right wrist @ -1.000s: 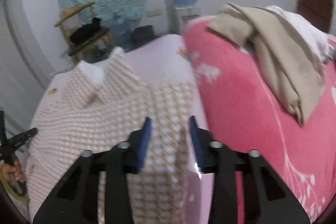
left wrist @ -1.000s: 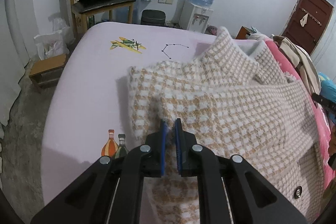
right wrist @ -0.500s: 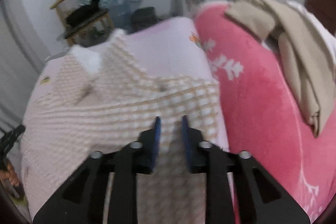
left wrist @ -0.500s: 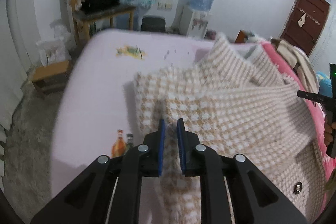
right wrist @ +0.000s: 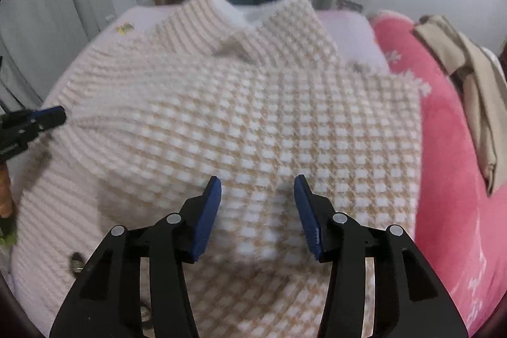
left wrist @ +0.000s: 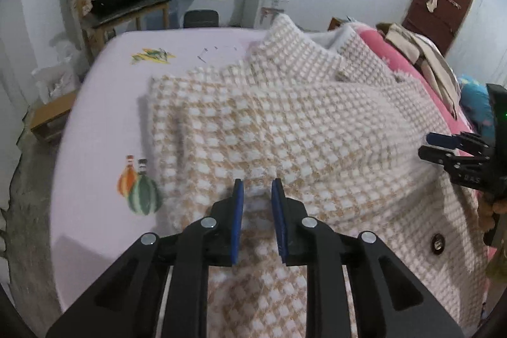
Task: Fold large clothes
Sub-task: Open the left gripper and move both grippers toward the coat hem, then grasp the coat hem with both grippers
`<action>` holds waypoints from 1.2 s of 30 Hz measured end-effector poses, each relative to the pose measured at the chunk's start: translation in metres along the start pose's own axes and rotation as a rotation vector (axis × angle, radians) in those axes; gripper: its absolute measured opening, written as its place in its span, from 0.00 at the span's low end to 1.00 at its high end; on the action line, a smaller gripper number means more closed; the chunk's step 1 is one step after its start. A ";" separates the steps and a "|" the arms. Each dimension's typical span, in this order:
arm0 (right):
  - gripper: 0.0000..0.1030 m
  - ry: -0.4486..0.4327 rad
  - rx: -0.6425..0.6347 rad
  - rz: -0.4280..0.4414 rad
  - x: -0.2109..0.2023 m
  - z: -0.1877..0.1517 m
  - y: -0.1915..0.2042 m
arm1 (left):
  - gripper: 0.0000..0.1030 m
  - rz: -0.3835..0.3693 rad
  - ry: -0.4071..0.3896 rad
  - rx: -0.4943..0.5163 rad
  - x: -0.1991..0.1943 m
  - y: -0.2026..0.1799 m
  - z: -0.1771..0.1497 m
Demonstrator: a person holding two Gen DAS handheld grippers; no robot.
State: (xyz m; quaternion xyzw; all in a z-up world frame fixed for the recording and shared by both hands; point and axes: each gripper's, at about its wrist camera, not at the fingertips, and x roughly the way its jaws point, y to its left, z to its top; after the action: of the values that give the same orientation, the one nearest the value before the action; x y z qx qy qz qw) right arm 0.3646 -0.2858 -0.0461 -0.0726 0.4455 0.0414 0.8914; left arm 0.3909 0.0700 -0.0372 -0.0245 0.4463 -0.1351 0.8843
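Evidently a fold has just been laid, for the checked coat [left wrist: 285,129] is spread across the lilac bed sheet [left wrist: 104,103] with both sleeves drawn in over the body, the collar at the far end and a dark button [left wrist: 438,243] showing near the right hem. The left gripper [left wrist: 256,198] is held low over the near edge of the left sleeve; its jaws are opening, a narrow gap is seen between the blue pads, and the cloth under them lies flat and is not pinched. The right gripper [right wrist: 257,198] is poised over the right sleeve, its jaws are also opening and already stand much wider, with fabric beneath them but nothing clasped. Both tools are angled downward at the garment, presumably so that the sleeves can be let go without being dragged out of place. Along the right side of the bed a pink blanket [right wrist: 450,148] is bunched, and a beige garment [right wrist: 475,91] is draped on it, well apart from the coat, probably kept aside to leave folding room.
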 end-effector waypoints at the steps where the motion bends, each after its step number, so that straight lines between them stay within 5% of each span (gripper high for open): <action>1: 0.47 -0.023 -0.013 0.014 -0.007 0.000 0.005 | 0.20 0.003 -0.015 0.020 -0.005 -0.002 -0.001; 6: 0.57 0.032 -0.057 -0.022 0.015 -0.009 0.023 | 0.27 0.021 0.015 0.043 0.006 -0.009 -0.011; 8: 0.58 0.040 0.027 0.001 0.019 -0.007 0.013 | 0.27 0.035 0.017 0.043 0.002 -0.011 -0.010; 14: 0.65 -0.051 0.139 0.035 -0.050 -0.026 0.013 | 0.50 0.049 -0.020 0.082 -0.052 -0.026 -0.021; 22: 0.81 -0.087 0.134 0.023 -0.125 -0.123 0.044 | 0.77 0.052 0.019 0.124 -0.112 -0.056 -0.101; 30: 0.81 -0.025 0.266 0.021 -0.147 -0.208 0.045 | 0.79 0.111 0.071 0.027 -0.133 -0.062 -0.177; 36: 0.81 -0.039 0.289 0.004 -0.165 -0.238 0.051 | 0.79 0.141 0.093 -0.018 -0.144 -0.062 -0.214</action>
State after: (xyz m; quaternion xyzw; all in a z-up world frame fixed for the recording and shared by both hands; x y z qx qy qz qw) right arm 0.0709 -0.2769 -0.0595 0.0581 0.4296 -0.0198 0.9009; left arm 0.1259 0.0638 -0.0430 0.0054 0.4887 -0.0698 0.8696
